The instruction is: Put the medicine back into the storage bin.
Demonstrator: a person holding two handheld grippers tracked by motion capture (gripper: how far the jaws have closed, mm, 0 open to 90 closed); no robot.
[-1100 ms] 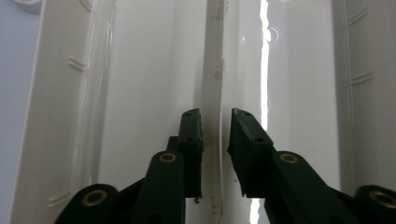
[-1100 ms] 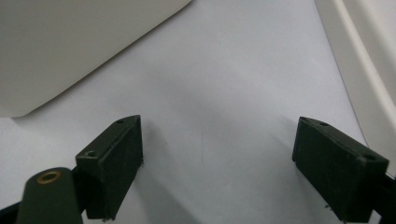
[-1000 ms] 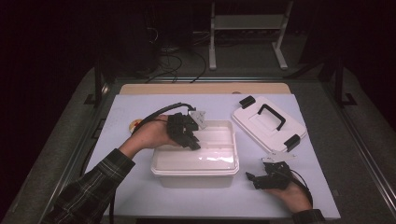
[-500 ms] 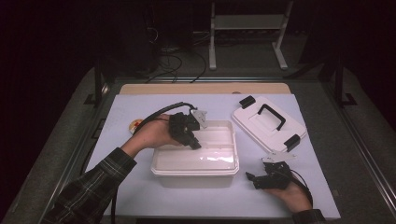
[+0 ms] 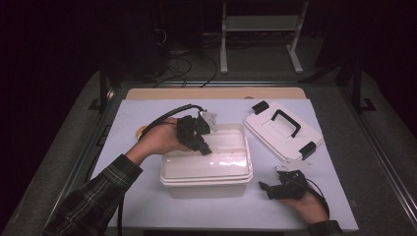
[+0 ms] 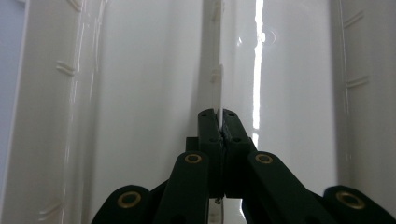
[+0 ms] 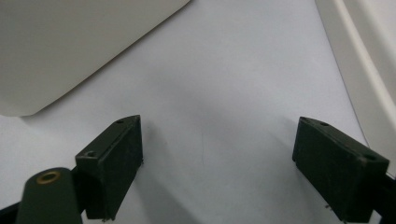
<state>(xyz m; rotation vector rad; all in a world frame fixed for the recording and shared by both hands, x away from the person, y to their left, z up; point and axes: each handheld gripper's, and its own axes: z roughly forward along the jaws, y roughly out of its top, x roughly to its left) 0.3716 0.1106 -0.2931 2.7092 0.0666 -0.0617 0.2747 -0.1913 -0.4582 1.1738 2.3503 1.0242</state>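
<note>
The left gripper [image 6: 219, 113] pinches a thin divider [image 6: 214, 56] inside the white box [image 5: 206, 169], its lower edge hidden. The right gripper [image 7: 217, 154] rests wide open on the mat [image 7: 224, 84].

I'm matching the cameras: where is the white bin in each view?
High view: white bin at table centre, left gripper inside it.
Left gripper view: its inner walls surround the jaws, shut on a thin partition.
Right gripper view: probably the rounded corner, upper left.
Shared landmark: pale table cover.
</note>
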